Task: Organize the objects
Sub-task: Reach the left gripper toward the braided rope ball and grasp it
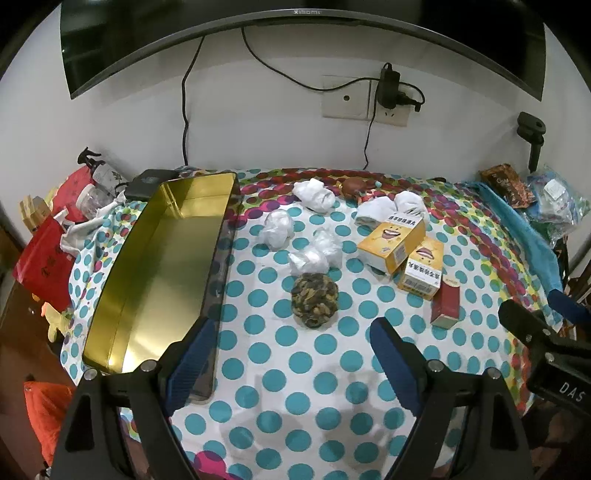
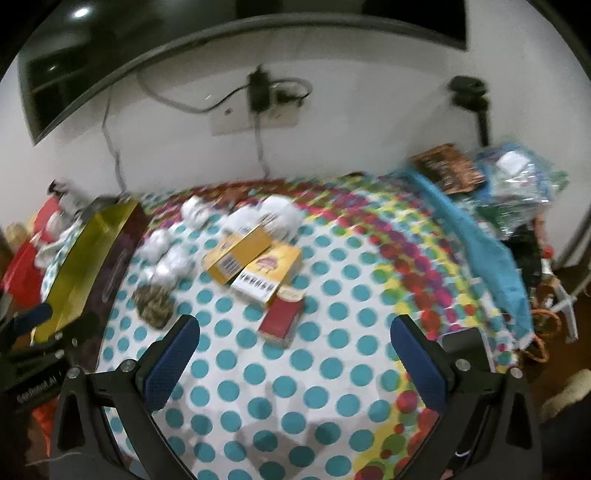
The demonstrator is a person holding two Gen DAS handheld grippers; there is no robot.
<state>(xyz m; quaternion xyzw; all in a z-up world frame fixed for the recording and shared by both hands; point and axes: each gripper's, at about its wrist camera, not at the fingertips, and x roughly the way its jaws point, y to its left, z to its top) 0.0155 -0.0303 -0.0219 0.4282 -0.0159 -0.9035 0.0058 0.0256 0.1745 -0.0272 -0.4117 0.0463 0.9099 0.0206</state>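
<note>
An open gold tin box (image 1: pixel 162 258) lies at the left of the polka-dot table; it also shows in the right wrist view (image 2: pixel 85 266). Beside it lie white crumpled balls (image 1: pixel 277 227), a dark camouflage ball (image 1: pixel 314 298), two yellow boxes (image 1: pixel 395 240) and a red box (image 1: pixel 447 301). In the right wrist view the yellow boxes (image 2: pixel 255 266) and red box (image 2: pixel 282 317) lie ahead. My left gripper (image 1: pixel 291 332) is open and empty, its left finger next to the tin's near end. My right gripper (image 2: pixel 295 332) is open and empty just short of the red box.
A monitor (image 1: pixel 295 22) hangs on the wall above a socket with cables (image 1: pixel 388 96). Bottles and red bags (image 1: pixel 74 206) crowd the left edge. Snack bags (image 1: pixel 532 192) and a blue cloth (image 1: pixel 524 236) sit at the right edge.
</note>
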